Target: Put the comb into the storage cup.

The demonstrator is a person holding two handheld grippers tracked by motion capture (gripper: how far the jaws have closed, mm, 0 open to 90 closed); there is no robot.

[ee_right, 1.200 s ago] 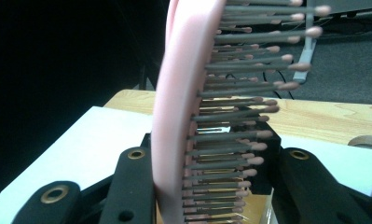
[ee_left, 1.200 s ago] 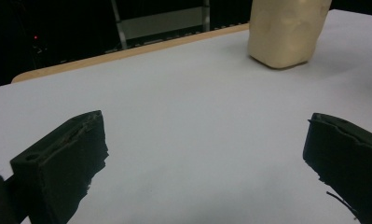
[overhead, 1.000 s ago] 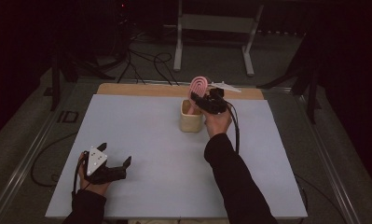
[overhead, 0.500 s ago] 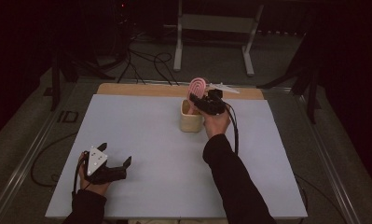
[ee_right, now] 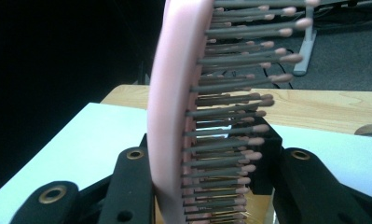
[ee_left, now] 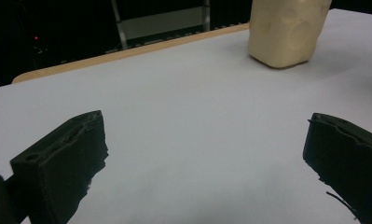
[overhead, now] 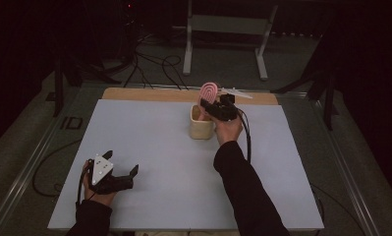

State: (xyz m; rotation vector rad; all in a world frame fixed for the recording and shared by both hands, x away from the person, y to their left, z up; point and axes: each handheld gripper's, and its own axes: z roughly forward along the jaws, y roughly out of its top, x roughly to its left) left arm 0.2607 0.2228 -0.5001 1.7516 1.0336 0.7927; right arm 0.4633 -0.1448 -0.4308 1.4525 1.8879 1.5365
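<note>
- I find the pink hairbrush (overhead: 209,93) at the far middle of the worktop (overhead: 149,147), standing upright with its oval head above the rim of the cream holder (overhead: 201,129).
- In the right gripper view the hairbrush (ee_right: 174,116) sits edge-on between the two black jaws, its grey bristles pointing to that view's right; the jaws press on it from both sides.
- I record the right gripper (overhead: 210,109) as clamped on the hairbrush, held directly over the holder's opening.
- The right hand (overhead: 228,129) is behind the gripper, just beside the holder; the dark-sleeved forearm runs diagonally from the bottom edge up to it, arm well extended.
- The holder (ee_left: 286,30) stands upright on the worktop, seen far off in the left gripper view.
- I note the left gripper (overhead: 120,178) resting low at the near left of the worktop, well apart from the holder, jaws spread wide with nothing between them.
- The left hand (overhead: 98,189) grips it from behind, its jaws pointing to the right across the worktop.
- A wooden strip (overhead: 149,94) borders the worktop's far edge.
</note>
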